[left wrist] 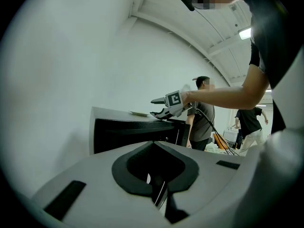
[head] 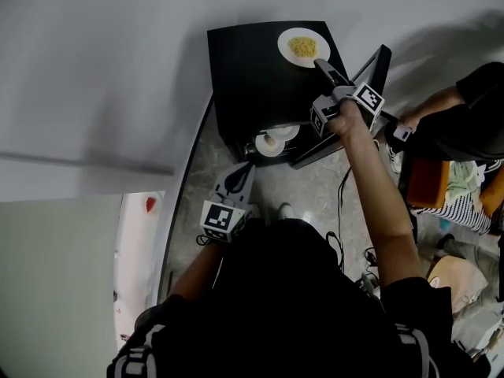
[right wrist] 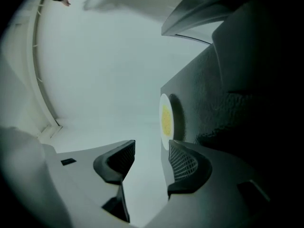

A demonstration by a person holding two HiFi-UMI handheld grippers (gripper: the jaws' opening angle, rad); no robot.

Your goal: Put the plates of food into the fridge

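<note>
Against a white wall (head: 118, 69), right gripper (head: 320, 65) gapes beside the plate (head: 287, 42) atop the fridge (head: 244, 77), likely to grasp it; left gripper (head: 239, 173) waits closed before it

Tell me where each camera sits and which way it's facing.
Head view: on the person's head, looking steeply down at the black fridge and the plate of yellow food on top; both forearms, left tool and right tool show.
Left gripper view: on the left tool, jaws together, facing the fridge front; the person's right arm shows.
Right gripper view: on the right tool, jaws apart, rolled sideways, facing the plate.
Shared: all three see that plate.
</note>
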